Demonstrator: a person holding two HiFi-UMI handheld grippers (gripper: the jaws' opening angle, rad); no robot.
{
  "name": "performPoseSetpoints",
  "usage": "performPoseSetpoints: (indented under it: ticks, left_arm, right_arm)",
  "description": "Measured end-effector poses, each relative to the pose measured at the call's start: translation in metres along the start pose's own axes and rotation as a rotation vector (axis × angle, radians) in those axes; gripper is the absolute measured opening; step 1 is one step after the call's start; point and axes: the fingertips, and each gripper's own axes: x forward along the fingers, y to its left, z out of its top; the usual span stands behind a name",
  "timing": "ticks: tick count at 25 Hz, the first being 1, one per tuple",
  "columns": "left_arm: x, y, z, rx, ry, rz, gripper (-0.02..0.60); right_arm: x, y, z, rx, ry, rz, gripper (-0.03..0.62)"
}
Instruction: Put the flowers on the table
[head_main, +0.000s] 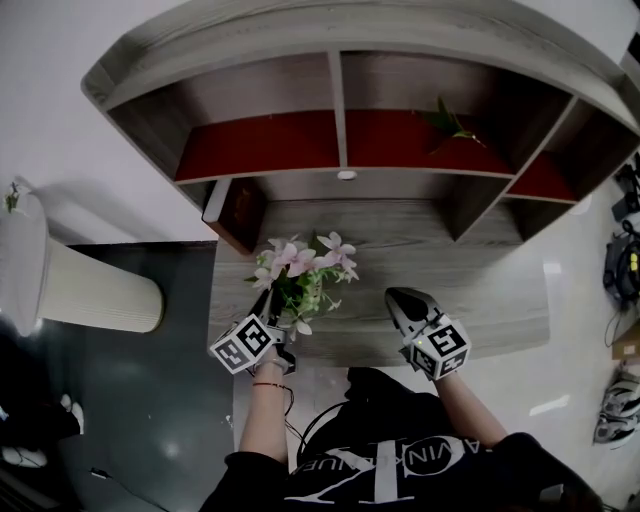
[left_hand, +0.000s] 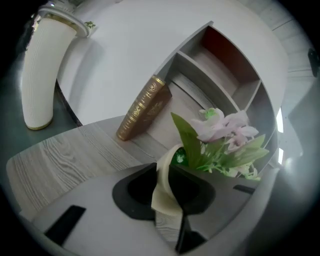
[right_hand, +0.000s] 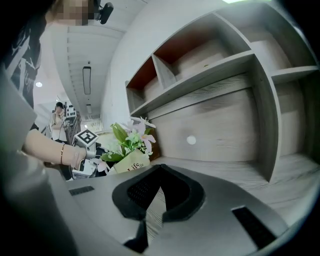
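Left gripper (head_main: 272, 305), nearest us, has its jaws clamped on the cream wrap of the flowers (head_main: 305, 265), which we see over the front part of the wooden table (head_main: 450, 270), near a leaning brown book (left_hand: 142, 110). Right gripper (head_main: 398, 300) hovers beside them, its jaws nearly together with nothing between. We cannot tell whether the flowers touch the tabletop.

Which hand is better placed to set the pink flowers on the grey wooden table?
Left: the left tool is shut on the cream paper wrap of the pink flower bunch, over the grey wooden table. The right tool is shut, holding nothing.
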Motion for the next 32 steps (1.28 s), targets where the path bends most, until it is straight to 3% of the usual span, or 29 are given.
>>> performPoseSetpoints:
  ticks: [11, 26, 32]
  left_arm:
    - [0.083, 0.000, 0.044, 0.068, 0.057, -0.024, 0.078]
    - [0.153, 0.003, 0.062, 0.239, 0.229, -0.073, 0.078]
    - [0.165, 0.009, 0.063, 0.256, 0.266, -0.069, 0.080]
  right_arm:
    - [0.039, -0.012, -0.002, 0.009, 0.040, 0.024, 0.011]
    - [0.068, -0.026, 0.002, -0.002, 0.068, 0.032, 0.011]
    - [0.074, -0.028, -0.004, 0.006, 0.086, 0.033, 0.011]
